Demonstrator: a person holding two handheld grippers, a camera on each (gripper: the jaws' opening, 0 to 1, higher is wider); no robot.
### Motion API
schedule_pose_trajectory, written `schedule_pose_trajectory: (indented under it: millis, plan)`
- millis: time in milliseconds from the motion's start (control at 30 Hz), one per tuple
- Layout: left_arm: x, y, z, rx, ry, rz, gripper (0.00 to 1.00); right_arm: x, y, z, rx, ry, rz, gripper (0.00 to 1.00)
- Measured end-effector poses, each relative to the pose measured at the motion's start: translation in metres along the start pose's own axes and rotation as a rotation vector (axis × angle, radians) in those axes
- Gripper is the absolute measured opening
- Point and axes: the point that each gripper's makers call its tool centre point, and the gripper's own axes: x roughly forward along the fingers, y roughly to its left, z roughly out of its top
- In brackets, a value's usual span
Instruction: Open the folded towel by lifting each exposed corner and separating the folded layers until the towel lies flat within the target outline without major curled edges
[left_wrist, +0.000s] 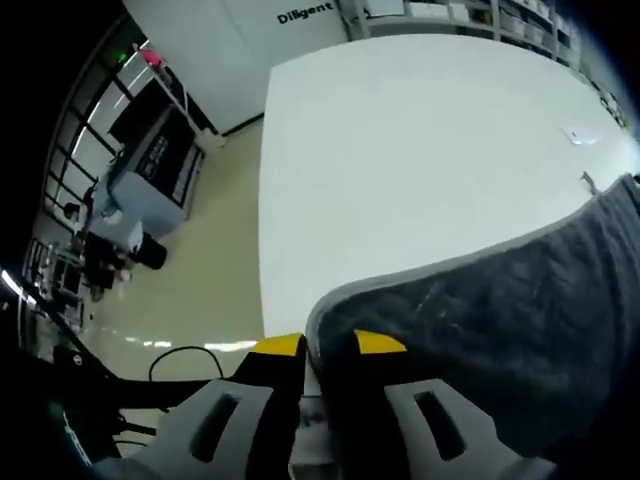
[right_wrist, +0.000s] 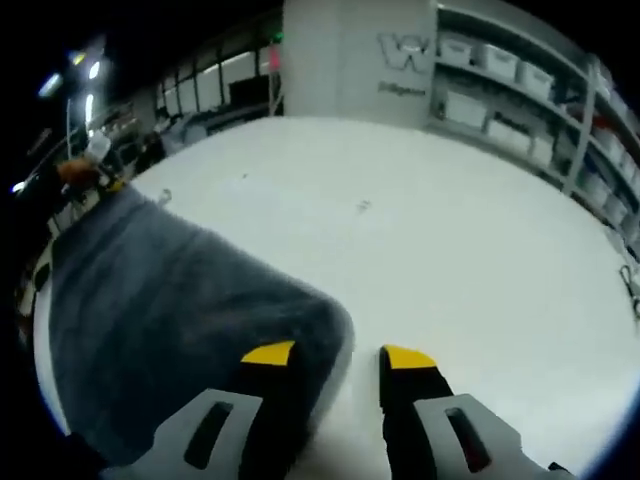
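Towel (left_wrist: 520, 310) fills the lower right of your left gripper (left_wrist: 330, 345) view, its corner pinched between those narrow jaws, while in the right gripper (right_wrist: 338, 356) view it lies lower left, its edge entering jaws parted wider.

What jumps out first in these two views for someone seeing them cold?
The dark grey towel on the big white table: in the left gripper view its pale-edged corner sits right at the yellow-tipped left gripper, whose jaws stand close together around the edge. In the right gripper view the towel spreads from the left up to the right gripper, jaws apart, one over the cloth and one over bare table.
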Motion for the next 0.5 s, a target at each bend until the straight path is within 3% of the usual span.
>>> schedule_pose_trajectory:
  millis: [67,167,500]
  plan:
    - [-0.002,-0.002,-0.003,0.009,0.004,0.005,0.06,0.0,-0.001,0.003,0.018,-0.001,0.013,0.18]
    - [-0.002,-0.006,-0.006,0.027,0.006,0.004,0.06,0.001,0.001,0.003,0.044,0.0,0.025,0.03]
    - [-0.003,-0.01,-0.006,0.033,0.027,-0.018,0.02,-0.002,-0.011,-0.003,0.015,0.009,0.015,0.01]
